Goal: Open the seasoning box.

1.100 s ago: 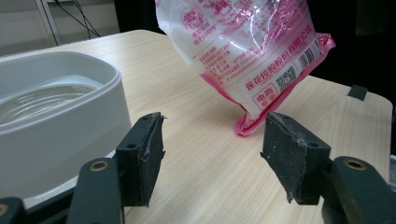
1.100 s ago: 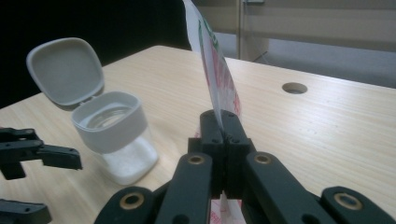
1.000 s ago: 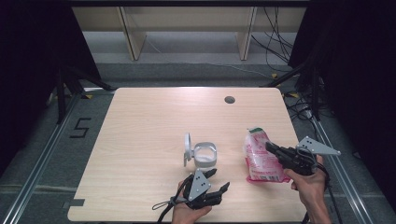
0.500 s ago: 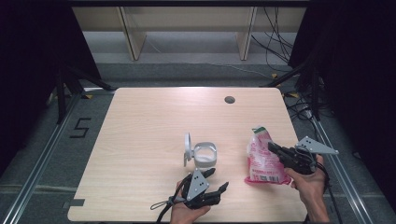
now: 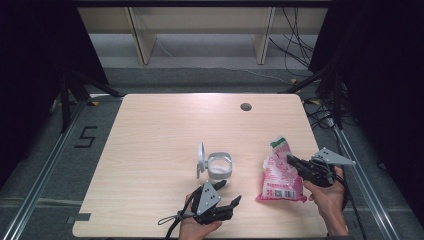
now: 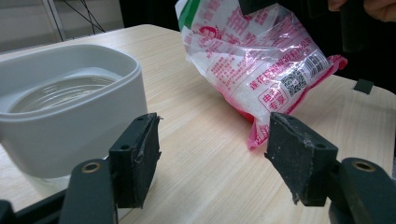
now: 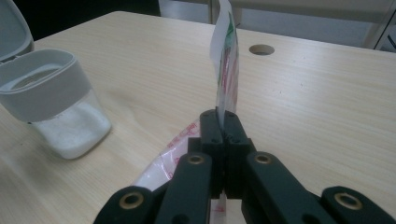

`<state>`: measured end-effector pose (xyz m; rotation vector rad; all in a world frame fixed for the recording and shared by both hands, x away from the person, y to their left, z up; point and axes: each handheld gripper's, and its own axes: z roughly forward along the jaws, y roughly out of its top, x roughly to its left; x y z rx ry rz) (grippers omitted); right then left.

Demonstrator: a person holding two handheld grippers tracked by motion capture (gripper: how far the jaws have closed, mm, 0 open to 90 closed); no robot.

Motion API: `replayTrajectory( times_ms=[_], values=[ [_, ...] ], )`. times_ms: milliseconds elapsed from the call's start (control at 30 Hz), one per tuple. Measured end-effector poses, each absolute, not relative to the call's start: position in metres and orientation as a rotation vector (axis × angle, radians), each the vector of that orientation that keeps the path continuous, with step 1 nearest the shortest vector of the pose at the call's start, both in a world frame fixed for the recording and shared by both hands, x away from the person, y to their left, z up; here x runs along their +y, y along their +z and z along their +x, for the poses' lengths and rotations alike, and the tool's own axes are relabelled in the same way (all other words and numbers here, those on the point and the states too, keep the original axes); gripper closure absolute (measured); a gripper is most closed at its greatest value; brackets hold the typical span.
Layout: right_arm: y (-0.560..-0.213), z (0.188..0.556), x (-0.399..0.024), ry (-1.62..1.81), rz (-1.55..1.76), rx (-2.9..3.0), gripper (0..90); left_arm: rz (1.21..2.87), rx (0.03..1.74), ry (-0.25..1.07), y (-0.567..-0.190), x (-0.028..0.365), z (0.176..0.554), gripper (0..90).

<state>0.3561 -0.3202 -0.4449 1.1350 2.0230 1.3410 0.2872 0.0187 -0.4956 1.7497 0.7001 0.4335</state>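
On the pale wooden desk (image 5: pixel 150 150), near its front edge and a little left of centre, the person's left hand (image 5: pixel 197 230) holds the left gripper (image 5: pixel 227 202) low over the wood. Its jaws are spread wide with nothing between them; in the left gripper view they frame bare desk, with the container to one side and the bag to the other.

Just beyond that gripper stands a small container (image 5: pixel 219 166) with a grey rim and clear lower body. Its lid (image 5: pixel 200 160) is flipped open and stands upright on its left side. A layer of white powder sits in the bottom, plain to see in the right gripper view (image 7: pixel 70 135).

To the right, well apart from the container, a pink-and-white plastic bag (image 5: pixel 281 172) with a green-trimmed top rests its bottom on the desk while its upper part is lifted and tilted. The right gripper (image 5: pixel 295 161), held in the right hand (image 5: pixel 330 197), has its jaws clenched on the bag's upper edge; the right gripper view shows the thin film pinched between them, rising straight up.

Farther back, a small round hole (image 5: pixel 245 106) sits near the desk's far edge.
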Motion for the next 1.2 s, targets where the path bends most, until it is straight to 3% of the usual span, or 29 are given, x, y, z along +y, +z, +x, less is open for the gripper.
replayTrajectory(
  times_ms=[1200],
  values=[
    [-0.455,0.358,-0.324,1.173,1.264,2.028,86.9,1.777,0.728,0.44,-0.492,0.044,0.286,31.3]
  ],
)
